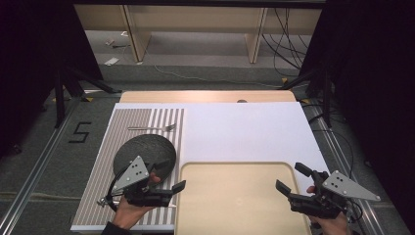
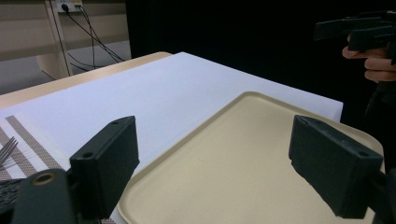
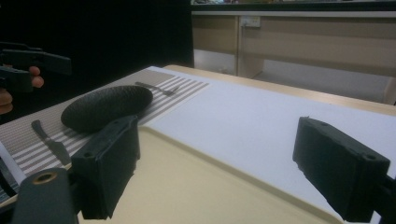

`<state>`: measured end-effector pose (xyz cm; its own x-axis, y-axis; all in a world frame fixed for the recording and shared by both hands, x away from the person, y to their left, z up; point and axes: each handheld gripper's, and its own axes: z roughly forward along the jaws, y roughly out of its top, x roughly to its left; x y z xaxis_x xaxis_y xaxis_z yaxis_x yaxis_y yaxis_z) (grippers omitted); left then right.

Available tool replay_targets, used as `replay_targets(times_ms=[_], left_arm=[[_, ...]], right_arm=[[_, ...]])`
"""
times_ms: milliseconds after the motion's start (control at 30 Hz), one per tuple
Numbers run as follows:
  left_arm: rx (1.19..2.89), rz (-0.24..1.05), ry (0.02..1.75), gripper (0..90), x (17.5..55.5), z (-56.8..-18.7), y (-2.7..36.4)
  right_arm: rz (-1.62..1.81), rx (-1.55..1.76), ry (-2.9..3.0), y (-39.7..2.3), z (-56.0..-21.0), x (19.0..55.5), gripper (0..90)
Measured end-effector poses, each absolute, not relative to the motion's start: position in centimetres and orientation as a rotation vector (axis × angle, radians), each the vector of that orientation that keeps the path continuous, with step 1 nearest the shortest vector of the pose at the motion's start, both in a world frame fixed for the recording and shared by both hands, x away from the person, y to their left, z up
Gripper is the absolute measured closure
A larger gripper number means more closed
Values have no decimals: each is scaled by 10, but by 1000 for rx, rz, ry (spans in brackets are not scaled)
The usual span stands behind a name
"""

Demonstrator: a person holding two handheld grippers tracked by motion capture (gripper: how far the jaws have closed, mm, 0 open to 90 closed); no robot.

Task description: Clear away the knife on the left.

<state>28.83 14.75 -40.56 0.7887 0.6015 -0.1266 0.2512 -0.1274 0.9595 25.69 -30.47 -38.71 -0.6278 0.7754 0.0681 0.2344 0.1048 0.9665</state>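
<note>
A beige tray [image 1: 235, 196] is seen at the near middle of the bench [image 1: 254, 132], lying on a white sheet that covers most of the bench top. The tray is bare. Its far left corner is just beside a striped placemat [image 1: 105, 161], which is laid along the left side of the sheet.

On the placemat a dark round plate [image 1: 144, 152] is set, and it appears domed in the right gripper view, possibly turned face down; this cannot be settled from the frames. A fork [image 1: 152, 128] is laid beyond the plate, crosswise on the stripes. A knife [image 3: 50, 142] is recorded on the placemat at the near side of the plate, apart from it.

The left claw [image 1: 172, 182] is held over the near part of the placemat, at the tray's left edge, with its jaws spread wide and nothing between them. In its own view the tray surface is seen through the gap.

The right claw [image 1: 292, 178] is held at the tray's near right corner, jaws likewise wide apart and gripping nothing. A hand [image 1: 131, 208] is seen around each gripper body.

Beyond the bench, floor and wooden furniture legs are noted.
</note>
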Motion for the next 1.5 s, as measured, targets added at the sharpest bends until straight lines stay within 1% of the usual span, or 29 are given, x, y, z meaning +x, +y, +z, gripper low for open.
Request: replay_targets(times_ms=[400,633,700,800,900,1033,1100,1300,1500], left_arm=[[1740,339,665,156,289,-405,147],[1759,341,690,156,293,-403,155],[1788,312,705,156,295,-403,158],[1839,318,705,156,296,-401,160],[1852,293,735,158,295,-396,161],[1899,317,708,160,291,-388,160],[1898,297,716,166,293,-389,160],[1967,257,729,167,297,-391,162],[2082,300,723,165,298,-383,168]], right_arm=[[1545,979,1929,-304,-387,257,157],[1547,981,1926,-304,-387,256,157],[1545,981,1929,-304,-387,256,157],[1542,980,1925,-305,-387,255,157],[1539,985,1926,-305,-387,255,157],[1535,982,1927,-305,-388,256,158],[1529,983,1929,-304,-389,256,158],[1529,983,1932,-304,-389,255,158],[1521,994,1938,-305,-390,255,158]])
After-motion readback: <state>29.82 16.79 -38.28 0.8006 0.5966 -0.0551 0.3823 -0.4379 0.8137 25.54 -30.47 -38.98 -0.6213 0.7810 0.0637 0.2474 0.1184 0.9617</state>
